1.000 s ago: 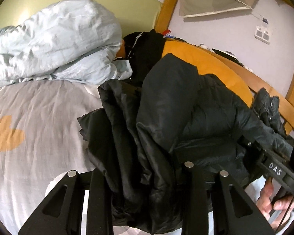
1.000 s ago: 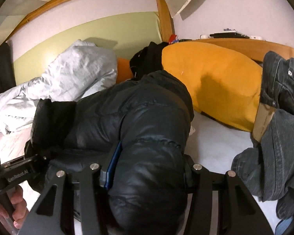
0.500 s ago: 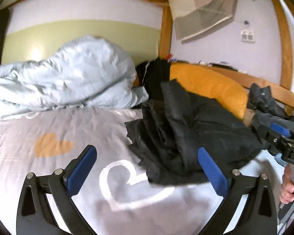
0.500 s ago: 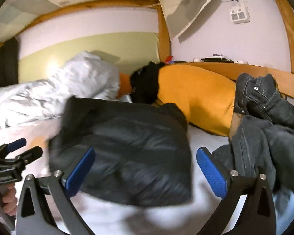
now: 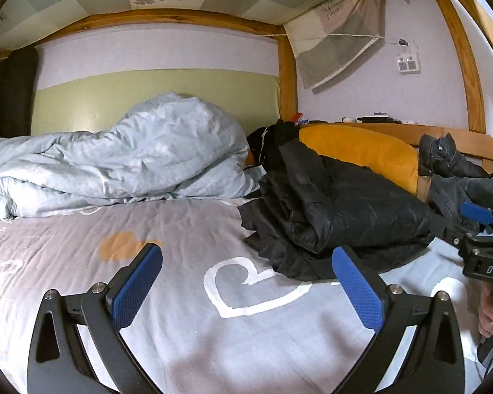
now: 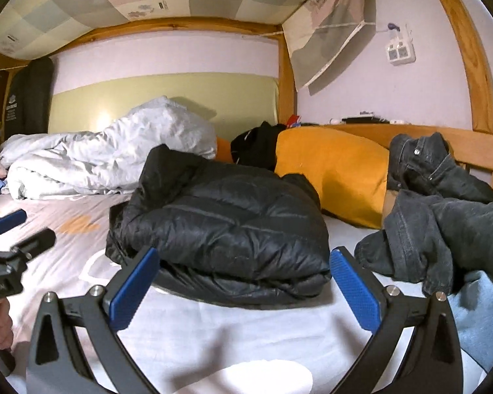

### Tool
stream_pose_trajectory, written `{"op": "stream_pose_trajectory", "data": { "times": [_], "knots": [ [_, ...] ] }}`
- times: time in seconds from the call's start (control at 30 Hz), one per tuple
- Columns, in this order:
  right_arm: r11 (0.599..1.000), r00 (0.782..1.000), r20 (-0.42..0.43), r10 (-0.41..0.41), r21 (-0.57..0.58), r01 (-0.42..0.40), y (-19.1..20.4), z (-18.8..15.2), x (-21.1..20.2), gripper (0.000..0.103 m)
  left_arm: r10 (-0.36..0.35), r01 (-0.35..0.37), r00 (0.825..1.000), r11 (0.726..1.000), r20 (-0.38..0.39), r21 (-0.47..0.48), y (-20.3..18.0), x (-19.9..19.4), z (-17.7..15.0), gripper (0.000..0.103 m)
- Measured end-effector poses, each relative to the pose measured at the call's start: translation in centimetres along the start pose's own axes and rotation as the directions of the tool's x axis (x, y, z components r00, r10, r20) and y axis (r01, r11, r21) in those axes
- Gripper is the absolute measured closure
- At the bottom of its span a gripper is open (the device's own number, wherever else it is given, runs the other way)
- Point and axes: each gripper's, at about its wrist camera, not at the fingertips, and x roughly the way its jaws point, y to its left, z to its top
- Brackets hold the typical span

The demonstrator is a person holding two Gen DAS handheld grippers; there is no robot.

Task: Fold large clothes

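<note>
A black puffer jacket (image 5: 332,210) lies folded in a thick bundle on the grey bed sheet (image 5: 167,229); it also shows in the right wrist view (image 6: 226,226). My left gripper (image 5: 246,262) is open and empty, pulled back in front of the jacket's left side. My right gripper (image 6: 243,269) is open and empty, just in front of the jacket's near folded edge. The right gripper also shows at the right edge of the left wrist view (image 5: 476,226).
A crumpled pale blue duvet (image 5: 121,157) lies at the back left. An orange pillow (image 6: 332,170) leans on the wooden bed rail (image 6: 476,144). Dark jeans (image 6: 443,216) lie heaped at the right. More black clothing (image 6: 259,144) sits behind the jacket.
Both grippers were shut on the black jacket a second ago. They have let go, opened wide and drawn back; the jacket now rests folded on the bed.
</note>
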Motion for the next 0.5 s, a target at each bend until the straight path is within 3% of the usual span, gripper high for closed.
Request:
{"op": "stream_pose_trajectory", "data": {
  "times": [0.5],
  "knots": [
    [1.000,1.000,-0.009,0.016,-0.020,-0.016,0.35,-0.24,0.01,0.000,0.032,-0.032,0.999,0.999,0.008,0.013,-0.33,-0.24,-0.09,0.000]
  ]
}}
